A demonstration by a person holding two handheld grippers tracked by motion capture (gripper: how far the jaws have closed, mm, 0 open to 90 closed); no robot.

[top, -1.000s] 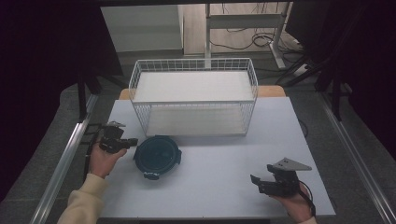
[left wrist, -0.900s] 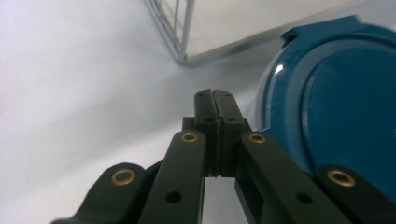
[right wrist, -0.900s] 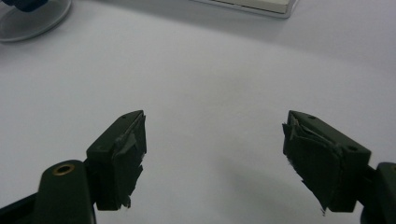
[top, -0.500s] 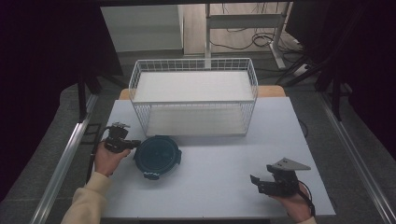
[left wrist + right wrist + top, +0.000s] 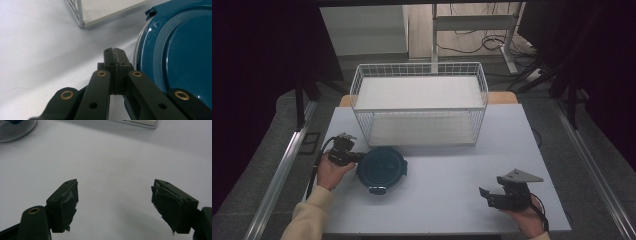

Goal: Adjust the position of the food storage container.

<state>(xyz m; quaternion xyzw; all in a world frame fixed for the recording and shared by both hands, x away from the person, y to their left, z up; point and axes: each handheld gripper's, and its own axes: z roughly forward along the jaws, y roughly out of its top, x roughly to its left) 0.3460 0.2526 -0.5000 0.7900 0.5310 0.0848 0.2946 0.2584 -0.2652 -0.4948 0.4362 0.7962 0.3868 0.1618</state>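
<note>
A round dark-teal lidded container (image 5: 381, 167) lies on the white table (image 5: 447, 165), left of centre; its lid (image 5: 180, 47) takes up the right of the left gripper view. My left gripper (image 5: 357, 158) is shut with nothing between its jaws, its tips (image 5: 115, 56) right beside the container's left rim; whether they touch it is unclear. My right gripper (image 5: 487, 196) rests low near the table's front right edge, its jaws (image 5: 115, 195) wide open over bare table with nothing between them.
A white wire basket (image 5: 419, 102) with a pale board inside stands at the back middle of the table; its corner (image 5: 81, 15) is close beyond the left gripper. Metal rails run along both table sides. Desk legs and cables lie behind.
The left hand has shifted slightly nearer to the front edge beside the container. The right gripper and the container have stayed in place.
</note>
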